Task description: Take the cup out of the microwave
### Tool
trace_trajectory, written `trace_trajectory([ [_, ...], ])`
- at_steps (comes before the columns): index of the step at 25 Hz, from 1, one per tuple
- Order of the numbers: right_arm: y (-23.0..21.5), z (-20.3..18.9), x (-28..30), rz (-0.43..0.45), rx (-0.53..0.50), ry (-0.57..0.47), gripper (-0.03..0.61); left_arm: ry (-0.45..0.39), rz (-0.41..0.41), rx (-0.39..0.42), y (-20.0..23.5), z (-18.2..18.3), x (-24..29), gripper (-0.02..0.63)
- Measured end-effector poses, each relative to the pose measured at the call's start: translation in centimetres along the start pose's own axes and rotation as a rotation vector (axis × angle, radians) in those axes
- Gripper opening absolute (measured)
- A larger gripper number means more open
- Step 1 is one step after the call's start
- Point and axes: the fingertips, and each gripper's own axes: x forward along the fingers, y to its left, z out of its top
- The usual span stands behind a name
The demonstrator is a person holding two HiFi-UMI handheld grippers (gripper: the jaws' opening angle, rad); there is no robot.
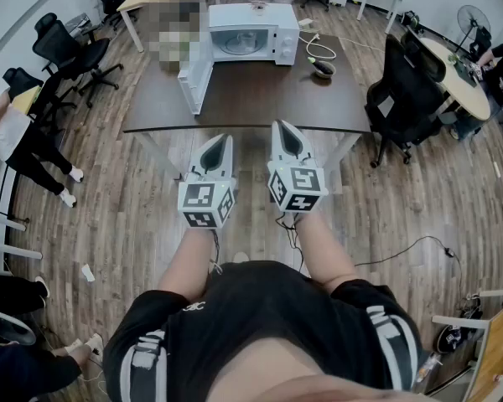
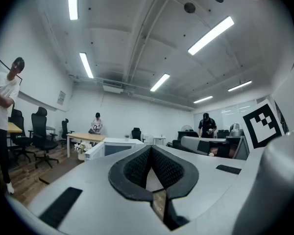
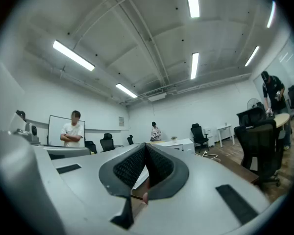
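Observation:
A white microwave (image 1: 251, 32) stands at the far end of a dark table (image 1: 260, 99), its door (image 1: 194, 75) swung open to the left. The cavity looks pale, and I cannot make out a cup in it. My left gripper (image 1: 225, 139) and right gripper (image 1: 281, 126) are held side by side short of the table's near edge, pointing at the microwave. Both are shut with nothing between the jaws. The left gripper view shows its fingertips (image 2: 150, 147) meeting, with the microwave (image 2: 115, 143) far behind. In the right gripper view the closed tips (image 3: 145, 145) hide part of the microwave (image 3: 179, 145).
A black office chair (image 1: 402, 99) stands at the table's right side, with more chairs (image 1: 67, 57) to the left. A cable and a dark object (image 1: 323, 67) lie on the table beside the microwave. A person (image 1: 25, 141) stands at the left. Wooden floor surrounds the table.

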Motion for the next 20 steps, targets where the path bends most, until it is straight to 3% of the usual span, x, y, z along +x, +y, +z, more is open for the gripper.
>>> trace_trajectory([
  [10, 0.6, -0.1, 1.6, 0.017, 0.006, -0.046, 0.0, 0.016, -0.003, 0.001, 1.7, -0.6, 1.2, 0.003],
  [20, 2.5, -1.3, 6.2, 0.005, 0.03, -0.048, 0.0, 0.004, -0.035, 0.01, 6.8, -0.6, 3.7, 0.003],
])
